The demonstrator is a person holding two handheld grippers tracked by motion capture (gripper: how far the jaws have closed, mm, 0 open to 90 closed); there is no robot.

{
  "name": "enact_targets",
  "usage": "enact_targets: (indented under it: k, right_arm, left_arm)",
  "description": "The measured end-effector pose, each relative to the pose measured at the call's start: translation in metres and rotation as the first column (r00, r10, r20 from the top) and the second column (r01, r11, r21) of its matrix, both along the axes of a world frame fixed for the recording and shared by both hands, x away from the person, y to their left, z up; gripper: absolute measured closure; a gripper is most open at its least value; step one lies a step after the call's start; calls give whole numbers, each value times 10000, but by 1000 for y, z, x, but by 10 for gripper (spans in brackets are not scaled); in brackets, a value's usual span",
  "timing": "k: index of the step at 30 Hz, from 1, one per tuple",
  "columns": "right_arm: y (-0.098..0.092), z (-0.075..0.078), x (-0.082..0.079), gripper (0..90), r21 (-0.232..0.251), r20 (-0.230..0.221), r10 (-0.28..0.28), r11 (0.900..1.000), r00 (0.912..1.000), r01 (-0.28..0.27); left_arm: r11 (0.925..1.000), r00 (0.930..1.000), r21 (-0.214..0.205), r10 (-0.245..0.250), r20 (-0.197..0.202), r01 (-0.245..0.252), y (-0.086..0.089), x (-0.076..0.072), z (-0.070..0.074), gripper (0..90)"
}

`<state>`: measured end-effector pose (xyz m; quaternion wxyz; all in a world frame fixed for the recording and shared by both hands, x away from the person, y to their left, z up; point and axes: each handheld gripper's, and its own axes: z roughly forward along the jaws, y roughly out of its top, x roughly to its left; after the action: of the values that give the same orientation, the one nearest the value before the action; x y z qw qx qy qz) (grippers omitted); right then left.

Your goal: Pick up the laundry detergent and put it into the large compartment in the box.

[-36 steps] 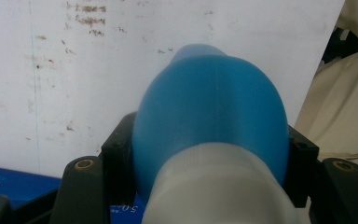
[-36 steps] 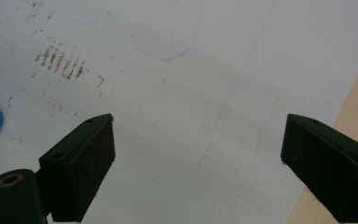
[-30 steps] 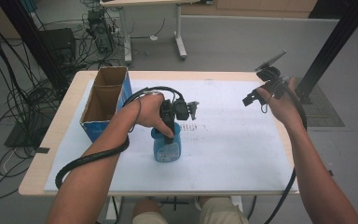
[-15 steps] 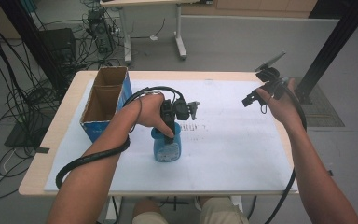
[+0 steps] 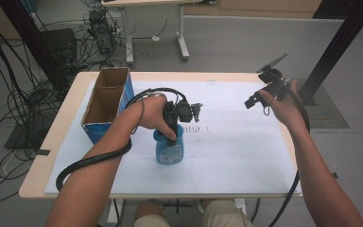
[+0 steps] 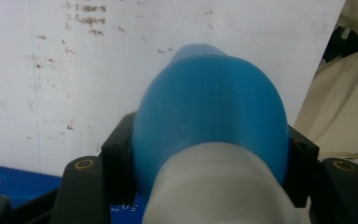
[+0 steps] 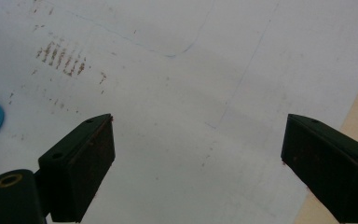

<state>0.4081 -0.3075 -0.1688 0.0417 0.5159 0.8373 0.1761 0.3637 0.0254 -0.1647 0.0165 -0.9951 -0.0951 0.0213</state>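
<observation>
We see the left claw [image 5: 172, 135] clamped on a blue bottle [image 5: 170, 150]; the right claw [image 7: 196, 163] gapes empty at three o'clock. On that rounded plastic, we judge the grip might slip, tipping the bottle onto the surface [image 5: 236, 151].

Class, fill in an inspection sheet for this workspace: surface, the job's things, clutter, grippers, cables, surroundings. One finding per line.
Surface: white sheet on a wooden table, with brownish smudges.
Job's things: blue bottle upright near the sheet's middle.
Clutter: open cardboard box at the left edge.
Grippers: left gripper shut on the blue bottle from above; right gripper open, holding nothing, raised over the sheet's far right.
Cables: black cable trails along the left forearm; another hangs off the right.
Surroundings: grey floor, cable tangle at left, another table's legs behind.
</observation>
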Motion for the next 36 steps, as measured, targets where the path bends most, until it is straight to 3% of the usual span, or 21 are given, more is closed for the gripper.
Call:
enact_targets:
  k: [5,11,14,17,19,21,22,23,25,27,28,29,31,34,36]
  right_arm:
    - [-1,1,0,98,32,-1,37,10000,10000,-37]
    - [0,3,-2,98,33,51,78,10000,10000,-78]
    - [1,4,-2,97,27,28,145,9999,9999,-146]
    - [2,6,-3,98,-39,41,182,9998,9998,-182]
    - [3,8,-4,98,-103,74,174,9998,9998,-174]
    - [4,9,-4,98,-138,81,214,9997,9997,-213]
    - [4,9,-4,98,-165,64,201,9997,9998,-200]
    - [5,10,-4,98,-178,39,232,9996,9997,-232]
    - [6,11,-3,98,-210,11,249,9995,9997,-248]
    - [7,12,-3,99,-201,-9,278,9994,9996,-278]
    - [8,13,-3,100,-195,-9,275,9994,9996,-275]
    - [8,13,-3,100,-190,-7,289,9994,9996,-289]
    - [9,14,-4,100,-196,59,351,9992,9994,-350]
    - [12,17,-7,100,-291,163,403,9988,9991,-398]
    - [12,18,-8,100,-283,192,432,9987,9989,-427]
  left_arm:
    - [9996,9996,-94,285,2,-285,0,0,10,380]
    - [9943,9940,-119,1063,248,-1061,-1,0,43,380]
    - [9874,9861,-115,1582,504,-1578,-2,1,65,379]
    - [9735,9711,-171,2288,683,-2282,1,5,90,380]
    - [9557,9526,-239,2944,768,-2935,6,9,107,379]
    - [9329,9287,-383,3601,885,-3581,12,12,124,380]
    - [9179,9133,-383,3967,922,-3949,15,15,134,380]
    - [9103,9055,-420,4139,934,-4117,18,17,141,379]
    - [8871,8825,-545,4615,908,-4583,26,21,158,379]
    - [8537,8489,-650,5207,908,-5167,33,25,177,379]
    - [8428,8377,-675,5382,929,-5340,36,26,183,380]
    - [8262,8204,-664,5634,973,-5595,38,29,191,379]
    - [8040,7967,-679,5945,1090,-5907,43,31,202,379]
    - [7655,7546,-860,6432,1301,-6377,53,33,218,379]
    - [7211,7103,-957,6926,1260,-6862,62,35,225,379]
